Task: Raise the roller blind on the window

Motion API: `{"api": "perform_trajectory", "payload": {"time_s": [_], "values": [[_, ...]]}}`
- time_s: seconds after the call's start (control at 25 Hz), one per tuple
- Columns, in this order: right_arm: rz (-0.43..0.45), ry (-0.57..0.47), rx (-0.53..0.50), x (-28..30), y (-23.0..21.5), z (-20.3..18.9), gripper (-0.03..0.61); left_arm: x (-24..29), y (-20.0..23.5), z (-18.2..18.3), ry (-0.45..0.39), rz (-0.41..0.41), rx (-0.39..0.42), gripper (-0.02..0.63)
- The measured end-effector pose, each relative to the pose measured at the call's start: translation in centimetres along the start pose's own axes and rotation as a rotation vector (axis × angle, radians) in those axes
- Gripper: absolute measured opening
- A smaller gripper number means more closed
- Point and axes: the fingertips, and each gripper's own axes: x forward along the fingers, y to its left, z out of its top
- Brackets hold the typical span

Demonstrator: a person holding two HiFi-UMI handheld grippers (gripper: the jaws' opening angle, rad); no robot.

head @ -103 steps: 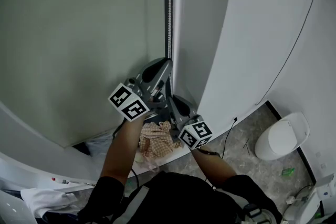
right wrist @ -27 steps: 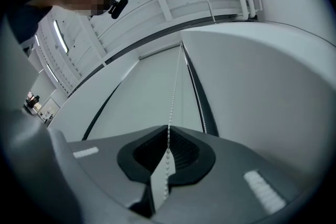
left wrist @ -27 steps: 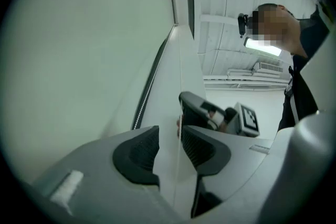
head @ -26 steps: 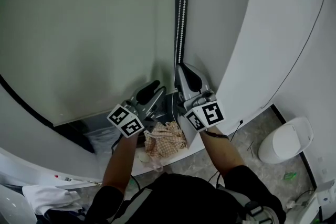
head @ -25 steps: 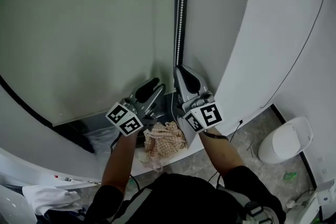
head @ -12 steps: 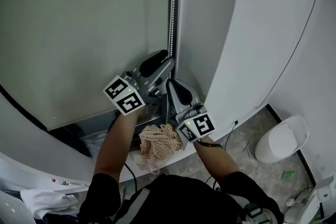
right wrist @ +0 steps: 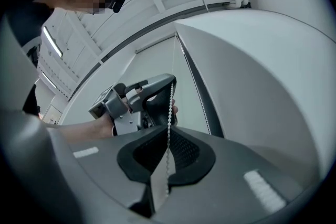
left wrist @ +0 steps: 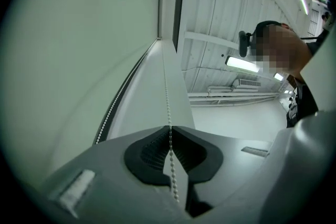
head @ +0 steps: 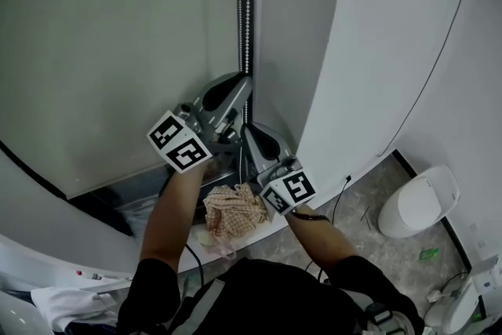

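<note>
Hand-over-hand pull step. Left gripper (head: pixel 240 85) has just been closing, its jaws now pinching the bead chain (head: pixel 245 12). Just below it, right gripper (head: pixel 251 131) is clamped on the same chain. Roller blind (head: pixel 118 35) hangs left of both. Next, probably: right lets go, left hauls down.

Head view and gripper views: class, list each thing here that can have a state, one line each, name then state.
Left gripper, shut on chain; its jaws have just been closing.
Right gripper, shut on chain, below the left.
Chain, taut, pinched by both grippers.
Blind, mostly down.
Cloth, crumpled.
</note>
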Motion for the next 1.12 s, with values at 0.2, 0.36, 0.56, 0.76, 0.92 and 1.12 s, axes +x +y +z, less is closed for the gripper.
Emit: {"api": "perform_trajectory", "payload": {"time_s": [0.2,0.36,0.56,0.76,0.92,1.12], "values": [[0.012,0.025,0.004,0.1,0.3,0.0,0.018,-1.0,0.1,0.5,-0.068,0.018,-0.018,0.009],[0.038,0.028,0.062,0.0,0.3,0.4,0.090,-2.3,1.0,1.2,-0.129,0.055,0.014,0.008],[0.079,-0.029,0.059,0.0,0.8,3.3,0.143,-3.4,0.1,1.8,-0.165,0.045,0.012,0.006],[0.064,-0.119,0.049,0.2,0.1,7.5,0.141,-4.5,-0.9,-3.3,-0.095,0.063,-0.052,0.006],[0.048,-0.139,0.032,1.0,-0.5,9.1,0.126,-6.5,-1.1,-7.1,-0.064,0.096,-0.120,0.006],[0.055,-0.154,0.013,4.1,-0.4,11.2,0.124,-9.3,-1.9,-12.2,-0.015,0.141,-0.218,0.008]]}}
